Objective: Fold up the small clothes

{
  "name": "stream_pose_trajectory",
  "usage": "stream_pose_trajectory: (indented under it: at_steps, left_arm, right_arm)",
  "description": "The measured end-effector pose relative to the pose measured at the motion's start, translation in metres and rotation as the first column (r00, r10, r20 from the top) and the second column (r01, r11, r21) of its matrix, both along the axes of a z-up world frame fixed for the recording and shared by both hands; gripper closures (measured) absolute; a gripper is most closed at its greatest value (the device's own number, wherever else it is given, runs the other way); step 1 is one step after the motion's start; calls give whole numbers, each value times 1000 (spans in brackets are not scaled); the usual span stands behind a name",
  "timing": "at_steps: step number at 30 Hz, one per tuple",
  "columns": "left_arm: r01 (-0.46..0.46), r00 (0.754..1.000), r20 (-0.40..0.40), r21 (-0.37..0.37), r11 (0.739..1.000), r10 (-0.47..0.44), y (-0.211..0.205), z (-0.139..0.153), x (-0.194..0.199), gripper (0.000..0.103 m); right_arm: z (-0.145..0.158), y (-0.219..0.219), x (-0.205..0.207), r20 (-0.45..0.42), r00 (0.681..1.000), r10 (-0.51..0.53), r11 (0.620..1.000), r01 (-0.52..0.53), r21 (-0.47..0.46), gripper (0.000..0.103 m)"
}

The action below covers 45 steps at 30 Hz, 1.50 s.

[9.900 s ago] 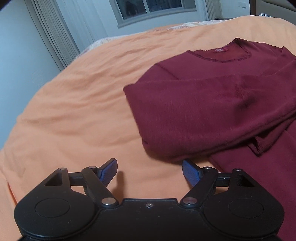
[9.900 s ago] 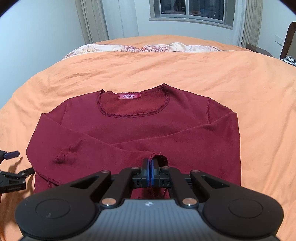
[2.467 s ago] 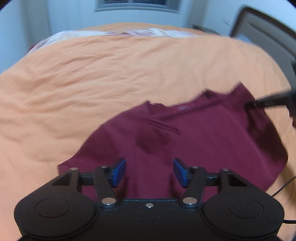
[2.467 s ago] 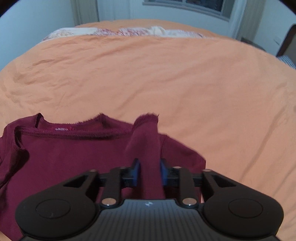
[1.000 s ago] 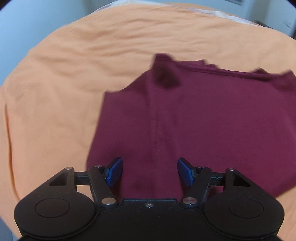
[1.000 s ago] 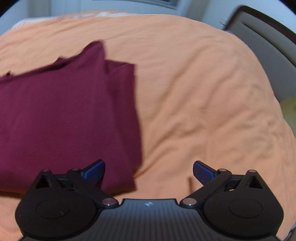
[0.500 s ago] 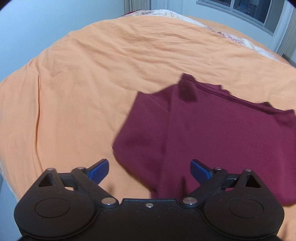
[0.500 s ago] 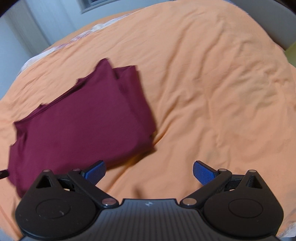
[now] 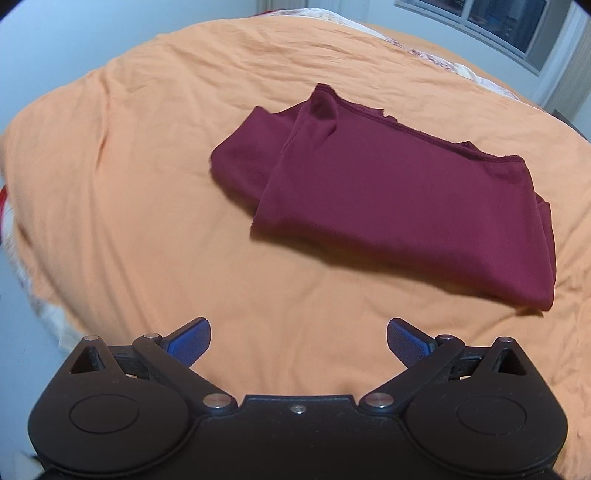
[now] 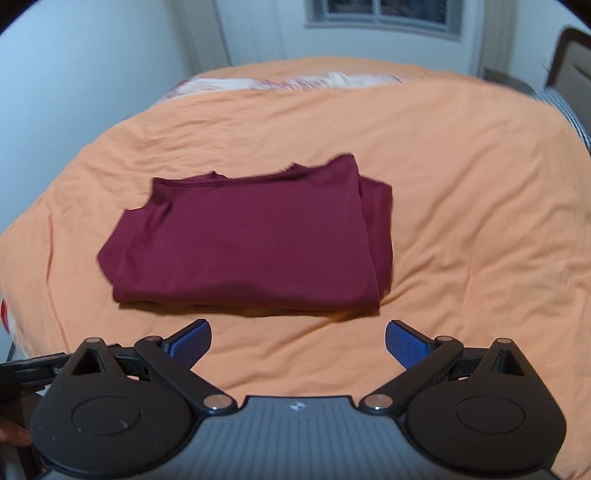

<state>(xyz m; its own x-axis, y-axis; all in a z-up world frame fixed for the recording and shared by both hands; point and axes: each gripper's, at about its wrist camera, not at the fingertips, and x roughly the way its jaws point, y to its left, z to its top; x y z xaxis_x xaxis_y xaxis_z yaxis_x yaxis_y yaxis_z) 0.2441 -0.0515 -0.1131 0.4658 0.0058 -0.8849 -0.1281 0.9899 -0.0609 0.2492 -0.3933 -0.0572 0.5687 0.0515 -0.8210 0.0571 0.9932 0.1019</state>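
Observation:
A dark red top (image 9: 399, 192) lies folded into a rough rectangle on the orange bedspread (image 9: 147, 177). In the right wrist view the same top (image 10: 251, 240) sits in the middle, its folded edge facing me. My left gripper (image 9: 298, 341) hangs open over bare bedspread, short of the top's near edge, with nothing between its blue pads (image 9: 190, 339). My right gripper (image 10: 298, 341) is open too, held back from the fold, and nothing sits between its fingers. Part of the left gripper's black body (image 10: 33, 365) shows at the left edge of the right wrist view.
The bedspread (image 10: 480, 221) covers the whole bed and is lightly creased. A patterned pillow or sheet (image 10: 295, 81) lies at the head. A window (image 10: 384, 14) and pale walls stand behind. A dark chair back (image 10: 570, 70) is at the far right.
Both grippers have pulled back from the folded top, so it now sits farther off and whole in each view. Both stay open. The top lies still.

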Motion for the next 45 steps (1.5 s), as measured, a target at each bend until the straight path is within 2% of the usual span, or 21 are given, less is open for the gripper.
stream_pose_trajectory:
  at_steps: [5,9,19,25,38,45]
  left_arm:
    - [-69,998,2,1,998,69,-3,3,-36,1]
    - [-92,996,-5,-9,996,92,-6,3,-54,1]
    - [-99,995,5,9,995,99,-6,9,-63,1]
    - [-101,995,-18,7,995,101,5,3,-46,1]
    - [-98,994,-58,-26,995,96,37,-10,24,1]
    - [-91,993,-84,-65,994,86,58,-25,57,1]
  right_arm:
    - [10,-1,-21,40,997,67,997,-66,-32,0]
    - [9,-7,-33,37,996,79,997,-78,-30,0]
    - [7,-3,-36,34,995,96,995,-95,-36,0]
    - [4,8,-19,30,995,98,994,-97,-46,0]
    - [-7,46,38,-5,996,89,993,-89,-82,0]
    - [-28,66,65,-30,996,89,990,-92,-110,0]
